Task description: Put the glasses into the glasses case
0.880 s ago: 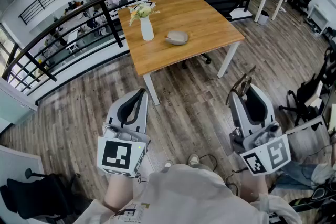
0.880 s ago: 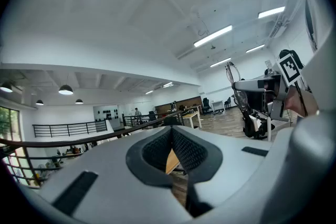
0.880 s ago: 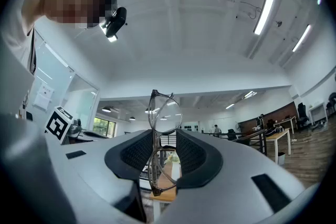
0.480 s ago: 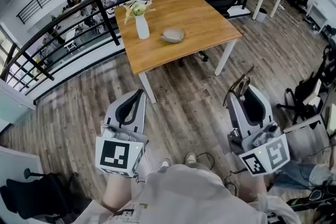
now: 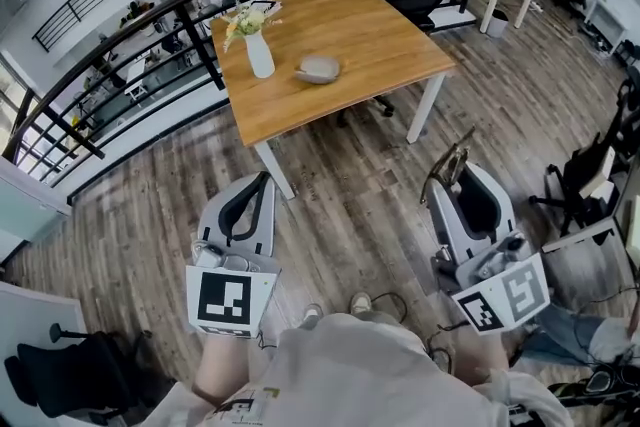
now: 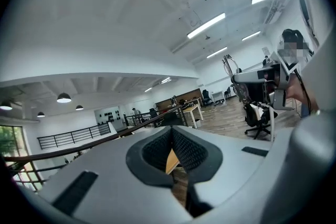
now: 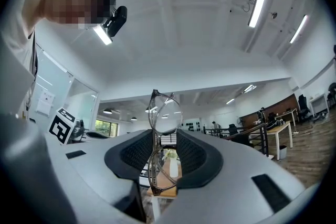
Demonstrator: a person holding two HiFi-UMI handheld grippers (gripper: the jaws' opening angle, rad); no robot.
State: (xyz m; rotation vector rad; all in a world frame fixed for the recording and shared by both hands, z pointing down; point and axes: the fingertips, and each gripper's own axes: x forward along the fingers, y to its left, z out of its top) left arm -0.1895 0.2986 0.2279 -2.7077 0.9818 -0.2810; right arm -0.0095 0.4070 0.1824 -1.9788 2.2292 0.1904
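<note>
In the right gripper's (image 7: pixel 166 139) clamped jaws, clear-framed glasses (image 7: pixel 165 114) stand edgewise; left gripper (image 6: pixel 171 132) closed, empty. Grey glasses case (image 5: pixel 318 69) on table (image 5: pixel 390 35), clear of edges.

1. No legible word, brand or number was found in any view.
2. Left marker cube (image 5: pixel 231 299) and right marker cube (image 5: pixel 503 300) carried black-and-white square code patterns only, with no lettering.
3. Sheet of paper (image 7: pixel 44 99) on a wall panel, right gripper view: print was too small to read.
4. Shirt print (image 5: pixel 243 405) at the head view's bottom edge was tiny, partly cut off and unreadable.
</note>
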